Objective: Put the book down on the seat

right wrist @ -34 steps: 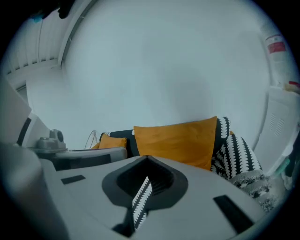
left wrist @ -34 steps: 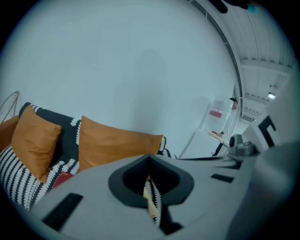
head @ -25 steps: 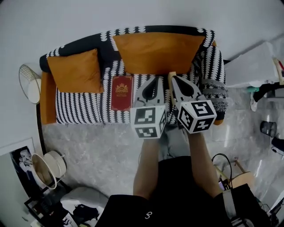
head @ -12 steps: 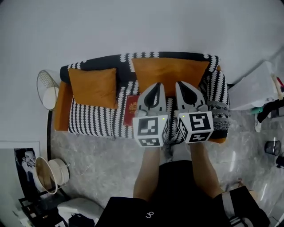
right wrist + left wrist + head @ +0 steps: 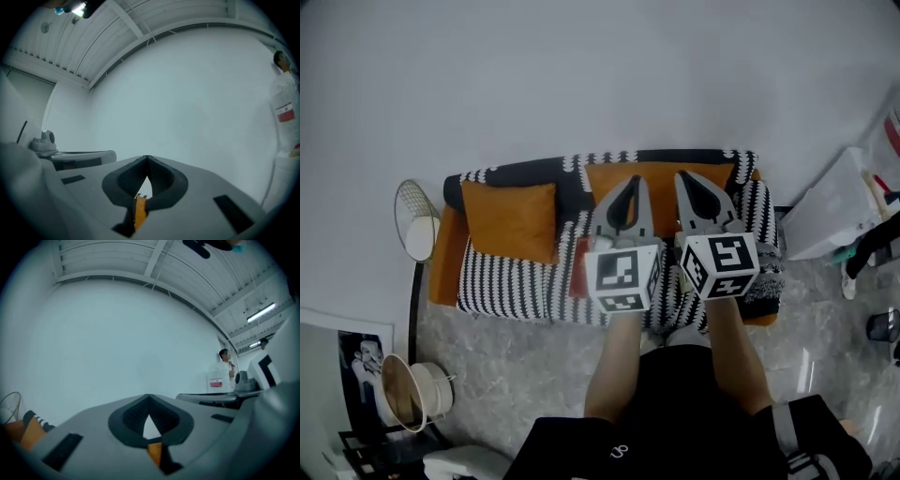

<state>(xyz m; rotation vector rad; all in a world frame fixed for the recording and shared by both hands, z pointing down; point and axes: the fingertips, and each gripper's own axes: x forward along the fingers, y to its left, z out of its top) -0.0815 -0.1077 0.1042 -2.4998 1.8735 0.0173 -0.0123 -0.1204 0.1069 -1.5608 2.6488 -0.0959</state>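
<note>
Left tool (image 5: 633, 180) & right tool (image 5: 682, 175) both closed, empty; book (image 5: 578, 267) on sofa (image 5: 502, 281) seat.
Head view: red book lies flat on striped seat, right of orange cushion (image 5: 508, 220), mostly hidden behind left tool; 2 tools side by side. Left gripper view: jaw tips meet, nothing btwn, white wall (image 5: 140, 333) ahead. Right gripper view: same, tips together.

A small orange cushion (image 5: 509, 221), a large orange cushion (image 5: 663, 186), and a wire basket (image 5: 416, 219) left of them.

No legible text, labels or numbers in any view, small prints too blurred.
</note>
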